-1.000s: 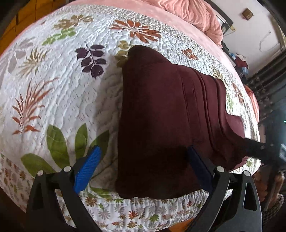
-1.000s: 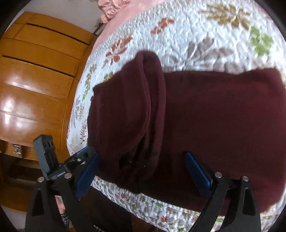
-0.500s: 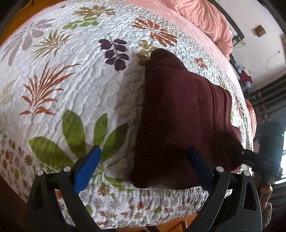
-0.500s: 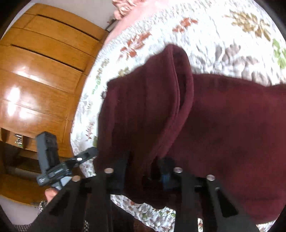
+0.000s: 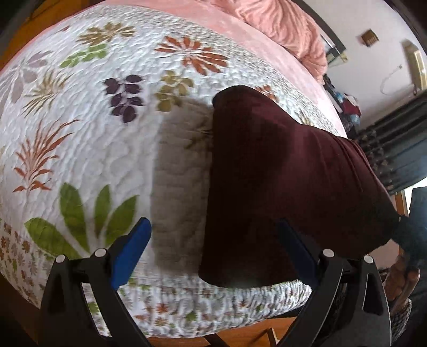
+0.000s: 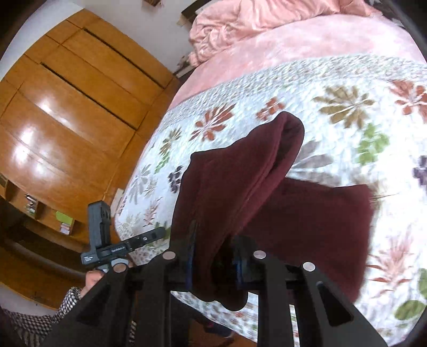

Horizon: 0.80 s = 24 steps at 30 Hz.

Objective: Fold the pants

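Pants [image 6: 240, 186] hide the right gripper's [image 6: 213, 264] pads, clamped on a bunched edge after just closing. Left gripper [image 5: 213, 251] fingers stand apart; its far finger [image 5: 296, 248] seems to be over the cloth above the bed [image 5: 80, 149].

The pants [image 5: 280, 173] lie on the quilt [image 5: 106, 149] near the bed's foot edge, their near end raised off the quilt between the jaws of the right gripper [image 6: 213, 264]. The left gripper [image 5: 213, 248] hangs over that same edge, one finger above bare quilt, the other above the pants. A crumpled blanket [image 6: 256, 21] lies at the bed's far end, and a wardrobe [image 6: 66, 106] stands beyond the bed's side edge.
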Each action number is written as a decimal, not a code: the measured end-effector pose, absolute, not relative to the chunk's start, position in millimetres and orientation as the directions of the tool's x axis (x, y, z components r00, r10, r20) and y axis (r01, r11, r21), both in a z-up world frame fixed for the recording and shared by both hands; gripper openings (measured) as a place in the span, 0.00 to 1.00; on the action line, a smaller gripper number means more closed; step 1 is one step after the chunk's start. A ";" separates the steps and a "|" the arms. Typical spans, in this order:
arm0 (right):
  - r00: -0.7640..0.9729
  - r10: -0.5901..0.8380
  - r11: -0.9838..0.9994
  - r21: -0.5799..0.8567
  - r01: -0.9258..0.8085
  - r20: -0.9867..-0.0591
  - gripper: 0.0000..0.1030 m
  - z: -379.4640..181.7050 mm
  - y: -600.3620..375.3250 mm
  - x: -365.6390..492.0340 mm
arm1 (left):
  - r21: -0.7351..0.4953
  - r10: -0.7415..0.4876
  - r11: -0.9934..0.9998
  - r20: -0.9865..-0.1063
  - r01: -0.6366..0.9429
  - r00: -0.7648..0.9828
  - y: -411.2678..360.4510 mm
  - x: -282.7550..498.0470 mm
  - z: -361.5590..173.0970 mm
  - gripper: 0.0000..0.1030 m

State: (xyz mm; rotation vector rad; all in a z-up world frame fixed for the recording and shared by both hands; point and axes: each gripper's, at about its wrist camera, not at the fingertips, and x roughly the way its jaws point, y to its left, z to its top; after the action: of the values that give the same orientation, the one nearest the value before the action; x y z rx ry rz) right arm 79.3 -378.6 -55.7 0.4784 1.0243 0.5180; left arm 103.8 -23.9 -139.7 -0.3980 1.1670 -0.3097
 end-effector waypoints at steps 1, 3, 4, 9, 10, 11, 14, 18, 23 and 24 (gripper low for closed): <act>0.431 0.600 0.788 0.592 -0.169 -0.675 0.21 -54.5 -386.6 77.3 | -0.456 -0.440 0.889 -0.823 0.043 0.360 -29.8 104.0 -138.9 0.93; 0.447 0.576 0.800 0.584 -0.137 -0.684 0.21 -56.9 -403.9 72.0 | -0.456 -0.449 0.887 -0.822 0.068 0.351 -41.5 104.2 -137.8 0.93; 0.451 0.568 0.803 0.584 -0.118 -0.689 0.21 -60.0 -414.0 69.7 | -0.454 -0.451 0.888 -0.823 0.078 0.346 -47.3 104.5 -137.7 0.93; 0.410 0.547 0.808 0.588 -0.030 -0.730 0.21 -93.9 -446.0 62.1 | -0.419 -0.440 0.898 -0.837 0.134 0.327 -76.1 105.7 -139.8 0.93; 0.390 0.523 0.826 0.564 -0.011 -0.758 0.21 -107.6 -446.5 62.2 | -0.399 -0.423 0.906 -0.847 0.141 0.322 -81.9 106.7 -142.2 0.93; 0.376 0.513 0.832 0.555 0.004 -0.772 0.21 -117.8 -446.8 62.9 | -0.378 -0.404 0.915 -0.859 0.145 0.314 -87.5 107.8 -145.4 0.93; 0.322 0.497 0.839 0.541 0.061 -0.806 0.24 -156.0 -450.4 63.1 | -0.343 -0.375 0.926 -0.882 0.157 0.286 -96.8 109.5 -155.3 0.93; 0.329 0.498 0.839 0.541 0.049 -0.802 0.41 -153.7 -456.3 58.5 | -0.330 -0.364 0.929 -0.894 0.168 0.260 -99.6 110.8 -168.0 0.93; 0.386 0.471 0.859 0.513 0.007 -0.793 0.61 -120.6 -464.5 63.5 | -0.345 -0.375 0.926 -0.888 0.153 0.266 -93.2 110.6 -163.6 0.93; 0.397 0.471 0.856 0.517 0.010 -0.788 0.65 -117.3 -466.5 67.0 | -0.340 -0.370 0.928 -0.888 0.153 0.273 -92.0 111.3 -161.2 0.93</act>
State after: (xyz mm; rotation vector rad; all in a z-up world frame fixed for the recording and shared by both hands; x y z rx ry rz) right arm 67.0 -466.5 -117.3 0.4866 1.1357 0.3069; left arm 111.3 -92.0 -161.2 -0.2011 1.2469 -0.3550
